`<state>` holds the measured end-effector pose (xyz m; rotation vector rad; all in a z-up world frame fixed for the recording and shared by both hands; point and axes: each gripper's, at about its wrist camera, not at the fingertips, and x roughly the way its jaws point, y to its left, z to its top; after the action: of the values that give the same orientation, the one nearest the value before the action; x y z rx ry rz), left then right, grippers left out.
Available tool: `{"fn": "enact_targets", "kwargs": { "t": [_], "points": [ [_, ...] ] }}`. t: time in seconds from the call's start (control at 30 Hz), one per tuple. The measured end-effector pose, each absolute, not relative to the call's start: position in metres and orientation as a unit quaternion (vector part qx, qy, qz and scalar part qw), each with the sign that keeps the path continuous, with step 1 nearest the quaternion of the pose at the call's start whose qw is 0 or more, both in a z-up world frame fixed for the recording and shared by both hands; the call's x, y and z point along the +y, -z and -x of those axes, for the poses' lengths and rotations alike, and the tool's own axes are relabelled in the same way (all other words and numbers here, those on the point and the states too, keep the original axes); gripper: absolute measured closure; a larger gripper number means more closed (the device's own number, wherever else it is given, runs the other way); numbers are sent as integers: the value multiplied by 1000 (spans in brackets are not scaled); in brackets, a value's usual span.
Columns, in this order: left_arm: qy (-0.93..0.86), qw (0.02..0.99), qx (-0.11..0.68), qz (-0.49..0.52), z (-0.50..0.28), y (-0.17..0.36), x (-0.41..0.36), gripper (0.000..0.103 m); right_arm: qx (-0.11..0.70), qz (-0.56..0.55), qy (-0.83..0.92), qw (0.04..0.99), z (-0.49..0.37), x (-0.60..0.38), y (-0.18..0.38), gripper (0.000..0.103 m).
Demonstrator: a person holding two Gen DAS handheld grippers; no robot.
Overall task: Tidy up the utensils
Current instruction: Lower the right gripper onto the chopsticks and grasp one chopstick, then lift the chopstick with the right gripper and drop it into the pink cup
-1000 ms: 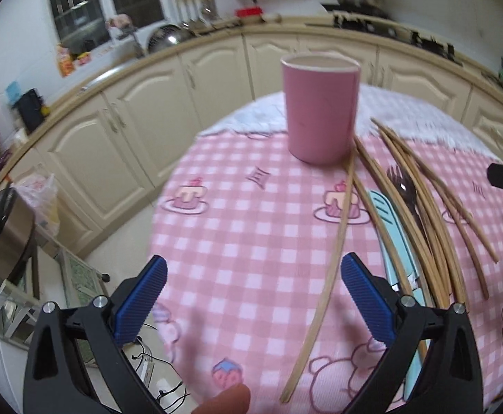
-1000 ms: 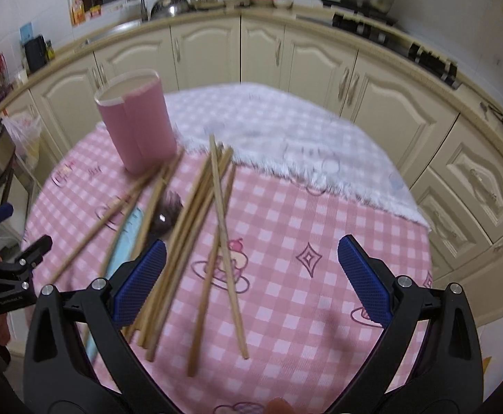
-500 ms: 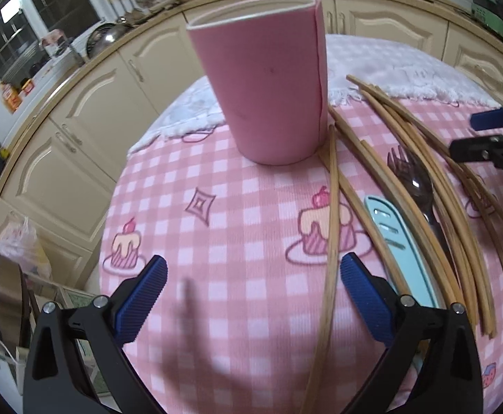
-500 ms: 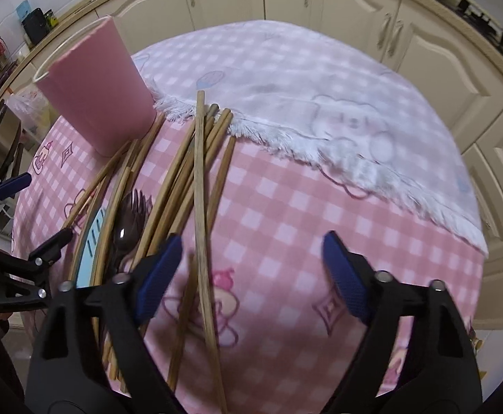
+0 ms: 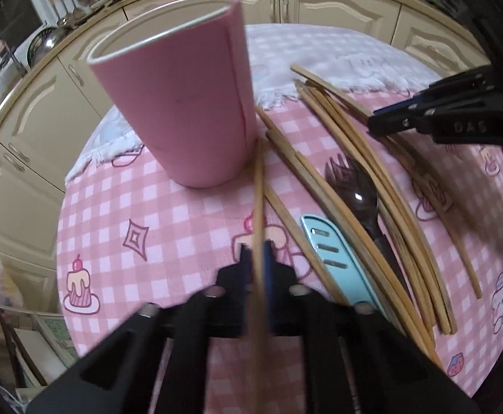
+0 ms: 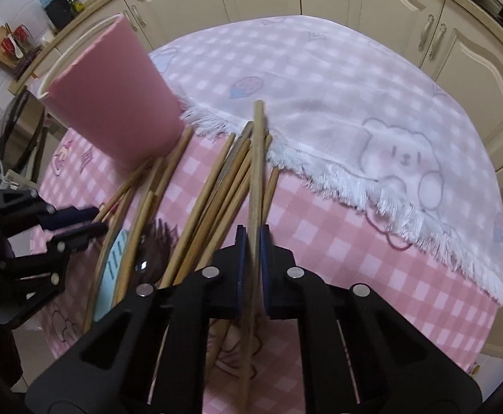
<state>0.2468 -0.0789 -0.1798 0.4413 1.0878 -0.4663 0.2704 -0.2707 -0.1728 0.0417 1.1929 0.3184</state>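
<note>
**Ann:** Chopsticks in both grips right now! The left hand-held gripper [image 5: 258,262] is clamped on a single long bamboo chopstick [image 5: 259,186], whose far tip lies right at the foot of the tall pink cup [image 5: 179,93].

**Ben:** And the right hand-held gripper [image 6: 254,241] is pinched shut on another bamboo chopstick [image 6: 257,158], its far end up over the white fringed cloth [image 6: 337,103].

**Ann:** So I'd call this the pick-up step, with the drop-off to come.

**Ben:** Agreed. Next, I'd guess, each stick needs lifting clear, tipping upright and steering into the cup's open mouth, without knocking the cup.

**Ann:** The sticks look thin, straight, pale brown. One end of each runs under its camera, out of sight.

**Ben:** The rest of the loose bamboo chopsticks [image 5: 372,186] lie fanned on the pink checked tabletop [image 5: 147,214], beside the cup, with a dark plastic fork [image 5: 355,186] and a light blue slotted utensil handle [image 5: 334,258] among them.
</note>
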Motion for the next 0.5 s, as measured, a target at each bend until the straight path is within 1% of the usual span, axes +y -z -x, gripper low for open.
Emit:
{"fn": "enact_targets", "kwargs": {
  "t": [0.17,0.33,0.5],
  "points": [
    [208,815,503,-201,-238,178,-76,97,535,-85,-158,825,-256,-292,165,96],
    [203,831,490,-166,-227,166,-57,97,500,-145,-171,837,-242,-313,151,96],
    [208,860,449,-126,-211,144,-43,97,463,-179,-182,849,-236,-322,133,96]
  ]
}}
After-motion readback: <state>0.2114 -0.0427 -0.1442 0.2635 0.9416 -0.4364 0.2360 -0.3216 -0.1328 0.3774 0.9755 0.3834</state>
